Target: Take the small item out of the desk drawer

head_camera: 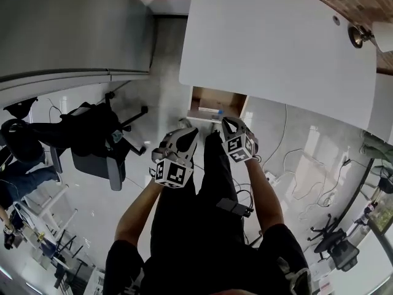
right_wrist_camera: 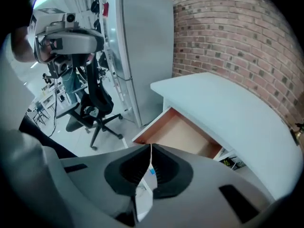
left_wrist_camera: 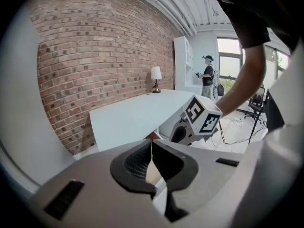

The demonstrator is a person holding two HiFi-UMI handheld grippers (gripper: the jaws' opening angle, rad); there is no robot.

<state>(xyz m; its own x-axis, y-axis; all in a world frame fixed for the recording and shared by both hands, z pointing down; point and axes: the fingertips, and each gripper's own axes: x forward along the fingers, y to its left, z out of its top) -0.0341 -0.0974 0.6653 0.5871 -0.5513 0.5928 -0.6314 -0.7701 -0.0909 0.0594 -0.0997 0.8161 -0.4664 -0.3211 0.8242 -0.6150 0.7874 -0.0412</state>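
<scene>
Near the front edge of the open drawer [head_camera: 201, 99] under the desk [head_camera: 276, 48] lies the item [head_camera: 214, 111], with the left gripper [head_camera: 189, 134] and right gripper [head_camera: 227, 123] just outside, jaws closed, empty.

The white rectangular desk top [head_camera: 276, 42] looks smooth and matt. Its open brown drawer [right_wrist_camera: 183, 136] looks wooden inside. The red brick wall [left_wrist_camera: 95, 56] is rough.

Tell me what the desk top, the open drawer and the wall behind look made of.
Desk top: probably white laminate or painted board, smooth and matte.
Drawer: bare wood or wood-look board, warm brown inside.
Wall: red brick, pale mortar joints visible.
</scene>
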